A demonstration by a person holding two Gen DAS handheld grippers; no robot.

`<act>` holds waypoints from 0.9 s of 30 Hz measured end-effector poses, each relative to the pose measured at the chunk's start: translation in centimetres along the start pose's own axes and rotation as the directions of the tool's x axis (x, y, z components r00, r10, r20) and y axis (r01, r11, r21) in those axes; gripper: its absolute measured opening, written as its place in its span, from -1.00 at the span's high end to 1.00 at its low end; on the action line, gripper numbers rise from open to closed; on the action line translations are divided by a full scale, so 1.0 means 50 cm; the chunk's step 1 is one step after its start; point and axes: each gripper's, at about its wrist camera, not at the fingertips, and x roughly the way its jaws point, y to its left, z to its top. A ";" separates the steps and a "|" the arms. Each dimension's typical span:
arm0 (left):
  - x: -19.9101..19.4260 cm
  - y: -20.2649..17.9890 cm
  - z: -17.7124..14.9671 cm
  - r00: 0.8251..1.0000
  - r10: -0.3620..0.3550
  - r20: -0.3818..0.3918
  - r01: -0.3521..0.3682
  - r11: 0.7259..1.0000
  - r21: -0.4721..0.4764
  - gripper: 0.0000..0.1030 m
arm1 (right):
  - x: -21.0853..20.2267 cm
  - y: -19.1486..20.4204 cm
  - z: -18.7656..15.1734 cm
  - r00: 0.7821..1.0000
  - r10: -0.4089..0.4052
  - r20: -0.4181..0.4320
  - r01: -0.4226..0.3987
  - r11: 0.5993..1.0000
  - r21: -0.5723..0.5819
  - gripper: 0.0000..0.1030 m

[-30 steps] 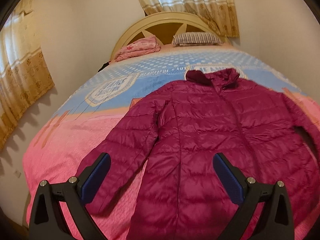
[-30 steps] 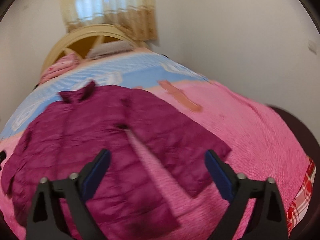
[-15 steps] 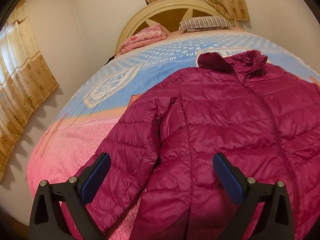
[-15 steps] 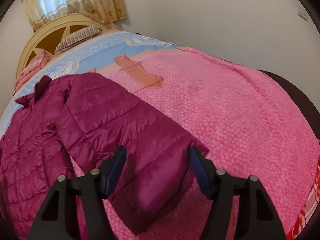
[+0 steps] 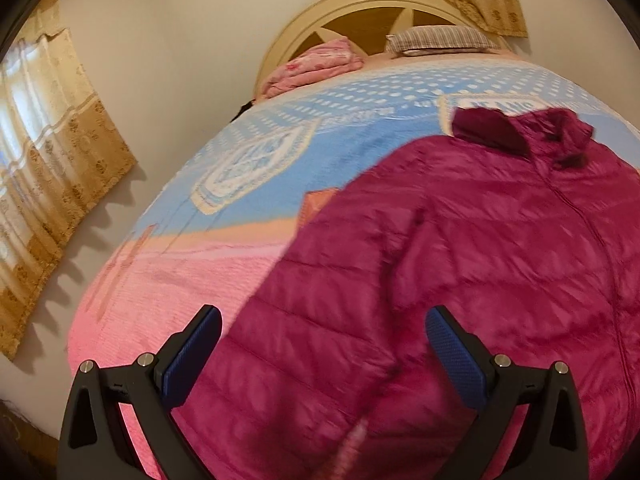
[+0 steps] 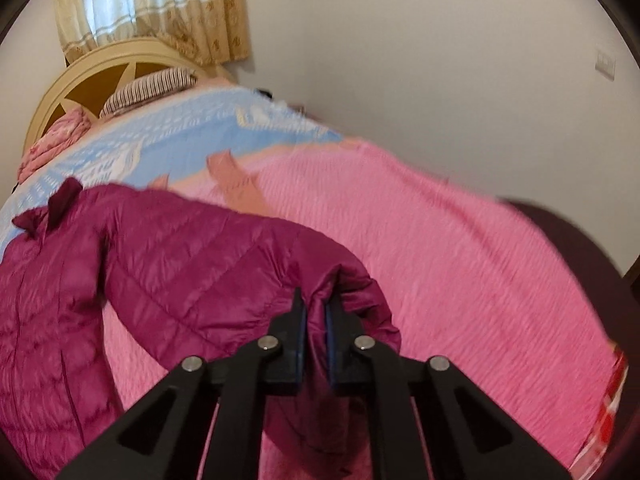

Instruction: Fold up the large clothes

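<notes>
A magenta quilted puffer jacket [image 5: 480, 248] lies spread front up on the bed, collar toward the headboard. In the left wrist view my left gripper [image 5: 320, 340] stands open just above the jacket's left sleeve [image 5: 304, 344], the blue pads wide apart on either side of it and not pressing. In the right wrist view my right gripper [image 6: 315, 308] is shut on the end of the jacket's right sleeve [image 6: 240, 264]; a fold of magenta fabric is pinched between the blue pads and bunches up around them.
The bed cover [image 5: 168, 280] is pink near me and blue toward the cream headboard [image 5: 360, 4]. A striped pillow [image 5: 440, 38] and a folded pink quilt [image 5: 316, 64] lie at the head. Walls and curtains [image 5: 44, 140] stand close on both sides.
Both grippers came in lower and closer over the jacket. The right gripper went from wide open to shut on the right sleeve's end. The left stayed open and moved over the left sleeve.
</notes>
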 end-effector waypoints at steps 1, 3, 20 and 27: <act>0.007 0.012 0.007 1.000 0.011 -0.001 -0.011 1.000 -0.010 -0.98 | -0.004 0.008 0.009 1.000 -0.002 0.015 0.002 1.000 -0.009 0.82; 0.018 0.034 0.018 1.000 0.024 -0.005 -0.024 0.999 -0.030 -0.98 | -0.018 0.028 0.038 0.998 -0.003 0.055 0.005 0.999 -0.039 0.82; 0.062 0.077 0.025 0.999 -0.013 -0.046 0.008 0.994 -0.111 -0.98 | -0.078 0.390 0.096 0.961 0.201 0.192 -0.123 0.927 -0.354 0.82; 0.067 0.072 0.039 0.999 -0.034 -0.039 0.029 0.992 -0.126 -0.98 | -0.065 0.552 0.046 0.946 0.287 0.151 -0.186 0.862 -0.471 0.82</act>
